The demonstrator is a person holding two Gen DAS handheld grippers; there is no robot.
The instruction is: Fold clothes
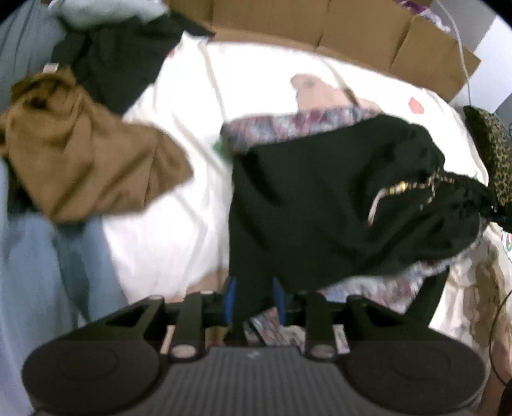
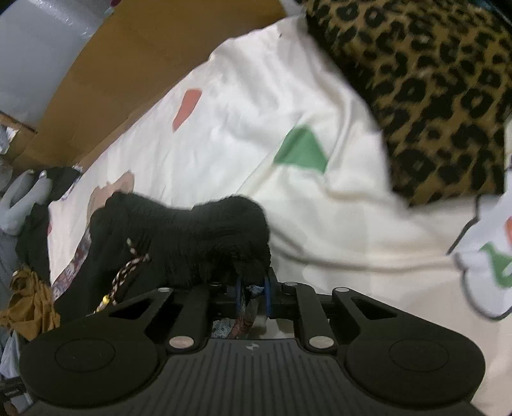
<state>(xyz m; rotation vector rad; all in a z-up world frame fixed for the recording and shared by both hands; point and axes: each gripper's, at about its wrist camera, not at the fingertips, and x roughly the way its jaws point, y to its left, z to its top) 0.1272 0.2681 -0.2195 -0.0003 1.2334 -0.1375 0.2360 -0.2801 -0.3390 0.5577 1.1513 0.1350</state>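
Observation:
A black garment (image 1: 336, 204) with a gold-and-white drawstring lies on the white bedsheet (image 1: 179, 179), over a patterned cloth (image 1: 288, 124). My left gripper (image 1: 255, 299) hovers at its near left corner. Its blue pads (image 1: 231, 297) stand apart with the black cloth's edge hanging loosely between them. In the right wrist view the same black garment (image 2: 192, 233) bunches up in front of my right gripper (image 2: 252, 294). That gripper is shut on a fold of it, with a strip of patterned cloth (image 2: 246, 316) caught below the pads.
A brown garment (image 1: 83, 150) and light blue clothes (image 1: 41, 265) lie at the left, with another dark garment (image 1: 121, 60) behind them. A leopard-print cushion (image 2: 432, 96) sits at the right. Cardboard (image 1: 320, 25) lines the bed's far edge.

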